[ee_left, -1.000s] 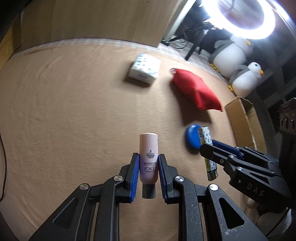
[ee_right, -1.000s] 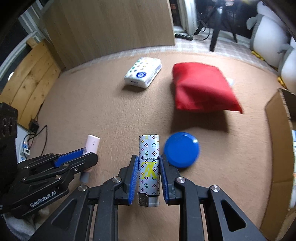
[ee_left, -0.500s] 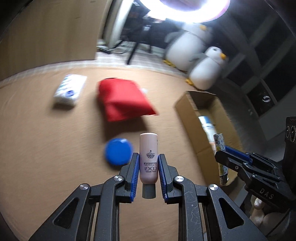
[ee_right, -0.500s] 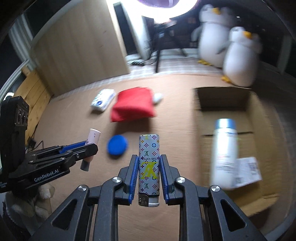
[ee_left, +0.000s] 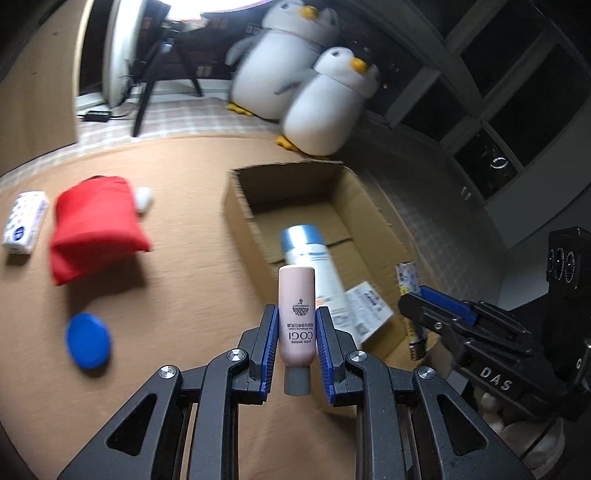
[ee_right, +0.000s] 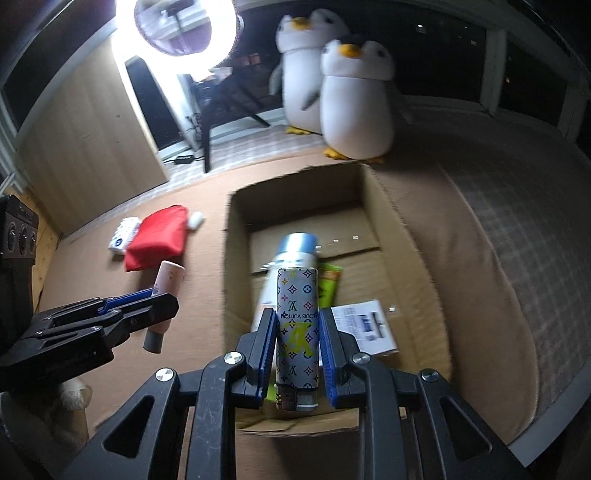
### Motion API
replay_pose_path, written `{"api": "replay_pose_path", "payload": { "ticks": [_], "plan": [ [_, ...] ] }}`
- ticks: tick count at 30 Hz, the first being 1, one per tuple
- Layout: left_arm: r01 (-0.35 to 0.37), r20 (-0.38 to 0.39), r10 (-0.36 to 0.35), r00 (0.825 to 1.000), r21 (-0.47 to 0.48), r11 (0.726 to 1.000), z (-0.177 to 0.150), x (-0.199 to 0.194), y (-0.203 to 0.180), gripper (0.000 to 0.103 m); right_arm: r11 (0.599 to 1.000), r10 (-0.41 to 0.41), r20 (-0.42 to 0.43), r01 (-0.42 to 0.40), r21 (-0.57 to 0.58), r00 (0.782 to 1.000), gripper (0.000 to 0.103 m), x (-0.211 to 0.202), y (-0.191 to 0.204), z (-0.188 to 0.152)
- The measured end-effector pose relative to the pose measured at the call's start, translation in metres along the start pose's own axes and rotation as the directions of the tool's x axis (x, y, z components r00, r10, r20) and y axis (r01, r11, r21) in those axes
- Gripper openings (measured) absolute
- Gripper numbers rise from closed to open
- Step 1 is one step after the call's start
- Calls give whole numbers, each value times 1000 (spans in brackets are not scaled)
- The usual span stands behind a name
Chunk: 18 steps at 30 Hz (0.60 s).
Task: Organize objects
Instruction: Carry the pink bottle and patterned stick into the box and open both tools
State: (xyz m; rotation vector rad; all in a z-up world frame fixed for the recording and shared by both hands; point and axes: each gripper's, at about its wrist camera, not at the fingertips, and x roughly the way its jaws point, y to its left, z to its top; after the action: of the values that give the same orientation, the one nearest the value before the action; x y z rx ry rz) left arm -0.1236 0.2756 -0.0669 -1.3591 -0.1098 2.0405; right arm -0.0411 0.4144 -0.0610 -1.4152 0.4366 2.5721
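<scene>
My left gripper (ee_left: 295, 321) is shut on a pink cream tube (ee_left: 296, 314), cap toward me, held just left of the open cardboard box (ee_left: 240, 206). My right gripper (ee_right: 297, 328) is shut on a patterned lighter (ee_right: 297, 332), held over the box's (ee_right: 373, 199) near end. Inside the box lie a white spray can with a blue cap (ee_right: 291, 258), a green packet (ee_right: 328, 284) and a white card (ee_right: 365, 326). In the right wrist view the left gripper (ee_right: 162, 291) with the tube (ee_right: 166, 291) shows at the left. The right gripper (ee_left: 413, 295) shows in the left wrist view.
On the tan mat lie a red pouch (ee_left: 92, 229), a tissue pack (ee_left: 24, 221), a blue round lid (ee_left: 88, 345) and a small white object (ee_left: 143, 197). Two plush penguins (ee_right: 351, 99) stand behind the box. A ring light (ee_right: 184, 26) and a tripod stand at the back.
Both grippers have swung right from the mat's objects to the cardboard box, each still holding its item. The box now fills the middle of both views.
</scene>
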Motion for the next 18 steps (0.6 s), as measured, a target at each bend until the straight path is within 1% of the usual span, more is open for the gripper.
{"api": "replay_pose_path", "payload": {
  "ticks": [5, 11, 12, 13, 15, 16, 17, 18],
  "plan": [
    [7, -23, -6, 1000, 22, 1000, 4, 19, -24, 22, 1000, -16, -8, 17, 20, 1000, 21, 6, -19, 1],
    [26, -36, -24, 999, 45, 999, 4, 28, -37, 22, 999, -27, -12, 27, 31, 1000, 21, 8, -31, 2],
    [32, -36, -30, 999, 49, 998, 4, 28, -38, 25, 999, -27, -13, 27, 33, 1000, 21, 8, -33, 2],
    [32, -41, -30, 999, 52, 998, 3, 28, -39, 36, 999, -28, -11, 28, 35, 1000, 21, 8, -34, 2],
    [29, -36, -27, 999, 51, 998, 3, 27, -39, 51, 999, -37, -6, 37, 36, 999, 24, 6, -35, 3],
    [22, -30, -21, 999, 53, 998, 3, 26, -39, 51, 999, -39, -4, 39, 36, 999, 30, 5, -35, 4],
    [19, -28, -17, 999, 54, 998, 3, 25, -38, 51, 999, -40, 0, 40, 37, 999, 34, 4, -35, 4],
    [19, -28, -18, 999, 54, 998, 2, 24, -37, 51, 998, -43, 2, 43, 37, 999, 35, 4, -35, 4]
  ]
}}
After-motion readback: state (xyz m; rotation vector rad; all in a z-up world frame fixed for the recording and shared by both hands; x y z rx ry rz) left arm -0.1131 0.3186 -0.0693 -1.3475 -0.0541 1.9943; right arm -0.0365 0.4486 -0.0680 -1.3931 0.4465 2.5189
